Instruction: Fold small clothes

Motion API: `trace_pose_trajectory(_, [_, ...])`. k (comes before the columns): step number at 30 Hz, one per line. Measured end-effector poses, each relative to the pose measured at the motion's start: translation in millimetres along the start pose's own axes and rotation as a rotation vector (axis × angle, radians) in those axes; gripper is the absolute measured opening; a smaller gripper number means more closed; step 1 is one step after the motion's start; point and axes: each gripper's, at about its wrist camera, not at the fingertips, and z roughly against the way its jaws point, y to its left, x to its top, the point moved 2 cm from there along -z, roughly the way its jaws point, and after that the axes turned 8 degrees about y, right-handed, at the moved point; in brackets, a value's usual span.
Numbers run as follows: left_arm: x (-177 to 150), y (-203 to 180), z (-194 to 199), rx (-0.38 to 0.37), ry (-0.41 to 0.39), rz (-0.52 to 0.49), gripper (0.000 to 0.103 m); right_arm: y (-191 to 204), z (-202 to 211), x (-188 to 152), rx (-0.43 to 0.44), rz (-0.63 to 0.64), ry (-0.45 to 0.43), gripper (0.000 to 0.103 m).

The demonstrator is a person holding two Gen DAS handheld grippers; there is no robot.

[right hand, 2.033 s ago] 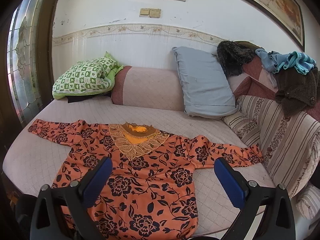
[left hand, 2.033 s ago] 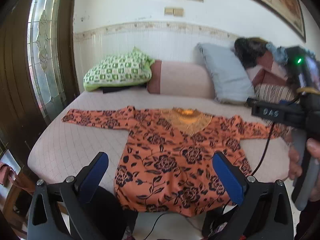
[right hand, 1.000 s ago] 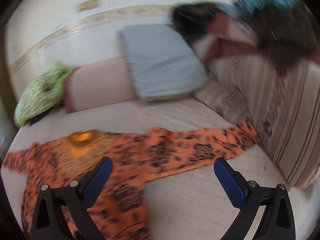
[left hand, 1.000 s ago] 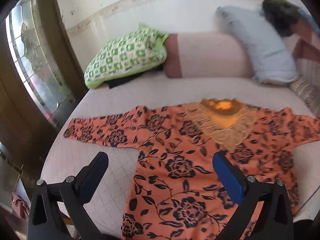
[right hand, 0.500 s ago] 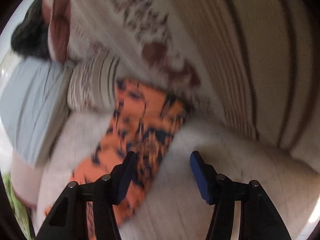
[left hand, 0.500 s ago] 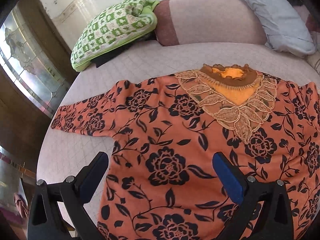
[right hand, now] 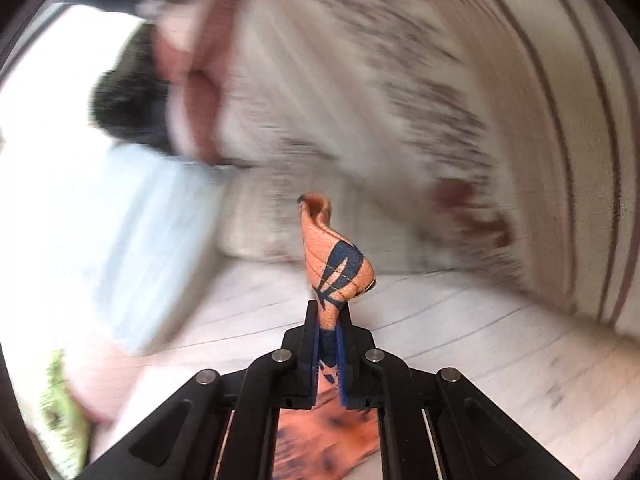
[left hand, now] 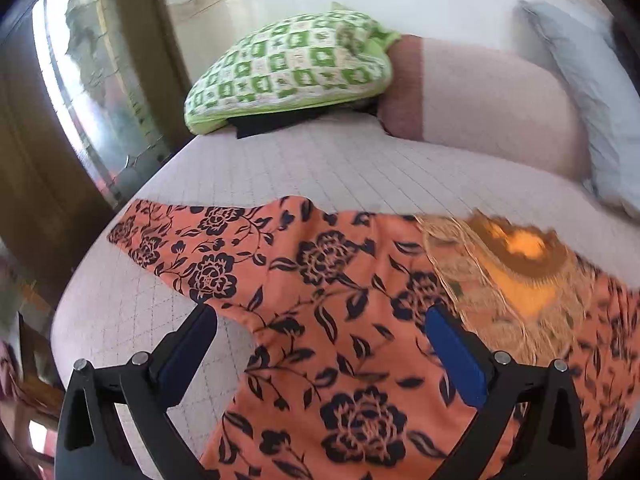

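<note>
An orange blouse (left hand: 340,312) with black flowers and a gold lace collar lies spread flat on the pale quilted daybed (left hand: 304,164). Its left sleeve (left hand: 192,240) stretches out toward the bed's left edge. My left gripper (left hand: 320,344) is open and hovers low over the blouse by the left armpit, holding nothing. My right gripper (right hand: 328,320) is shut on the end of the blouse's right sleeve (right hand: 334,256), which sticks up past the fingertips, lifted off the bed. That view is motion-blurred.
A green checked pillow (left hand: 288,76) and a pink bolster (left hand: 480,96) lie at the back. A grey pillow (left hand: 592,92) leans at the right. A striped cushion (right hand: 460,100) stands close behind the right gripper. A glass door (left hand: 92,80) is at the left.
My right gripper has closed on the cuff of the right sleeve and lifted it. My left gripper has swung left and lower, toward the left sleeve and armpit.
</note>
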Motion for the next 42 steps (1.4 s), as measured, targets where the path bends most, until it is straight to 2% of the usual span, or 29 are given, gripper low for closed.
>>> trace_pose_trajectory(4, [5.9, 23.0, -16.8, -0.008, -0.004, 0.093, 0.103, 86.7, 27.2, -31.9, 0.166, 0.085, 0.058, 0.007])
trace_pose_trajectory(8, [3.8, 51.8, -27.8, 0.036, -0.015, 0.128, 0.103, 181.4, 35.0, -85.9, 0.312, 0.168, 0.147, 0.007])
trace_pose_trajectory(11, [8.8, 75.1, -33.3, 0.033, 0.005, 0.15, 0.103, 247.6, 29.0, -150.5, 0.432, 0.178, 0.251, 0.007])
trace_pose_trajectory(15, [15.6, 110.9, -32.5, 0.094, -0.035, 0.198, 0.103, 318.9, 1.3, -241.9, 0.536, 0.178, 0.393, 0.007])
trace_pose_trajectory(18, [20.6, 136.3, -35.7, 0.074, -0.019, 0.245, 0.103, 359.6, -27.4, -320.4, 0.548, 0.176, 0.522, 0.011])
trace_pose_trajectory(21, [22.1, 156.0, -41.7, 0.083, 0.005, 0.265, 0.103, 387.1, -55.9, -394.5, 0.454, 0.238, 0.67, 0.011])
trace_pose_trajectory(24, [22.7, 169.0, -48.2, 0.087, 0.025, 0.27, 0.103, 392.4, -78.5, -447.7, 0.387, 0.294, 0.826, 0.015])
trace_pose_trajectory(26, [22.9, 174.5, -52.0, 0.078, 0.037, 0.276, 0.103, 386.0, -78.0, -475.1, 0.375, 0.345, 0.872, 0.016])
trace_pose_trajectory(28, [23.2, 175.9, -55.1, 0.046, 0.056, 0.278, 0.103, 380.6, -72.9, -480.9, 0.4, 0.398, 0.881, 0.016])
trace_pose_trajectory(31, [23.0, 167.9, -57.9, 0.025, 0.07, 0.267, 0.103, 373.9, -69.8, -466.7, 0.454, 0.447, 0.902, 0.017])
trace_pose_trajectory(34, [23.5, 150.3, -58.1, 0.016, 0.068, 0.224, 0.103, 370.6, -58.2, -447.4, 0.508, 0.509, 0.901, 0.022])
trace_pose_trajectory(36, [24.2, 137.1, -57.6, 0.026, 0.064, 0.189, 0.103, 364.5, -49.6, -435.6, 0.545, 0.536, 0.924, 0.039])
trace_pose_trajectory(37, [24.6, 130.7, -57.4, 0.031, 0.062, 0.175, 0.103, 360.7, -45.4, -429.3, 0.554, 0.528, 0.924, 0.068])
trace_pose_trajectory(38, [25.1, 126.5, -57.3, 0.036, 0.061, 0.167, 0.103, 355.0, -41.4, -423.9, 0.554, 0.504, 0.89, 0.083])
trace_pose_trajectory(41, [25.2, 114.3, -57.8, 0.029, 0.059, 0.145, 0.103, 339.4, -40.1, -403.8, 0.55, 0.435, 0.819, 0.083])
trace_pose_trajectory(42, [24.5, 108.8, -58.6, 0.018, 0.061, 0.13, 0.103, 331.3, -42.4, -396.0, 0.523, 0.413, 0.804, 0.083])
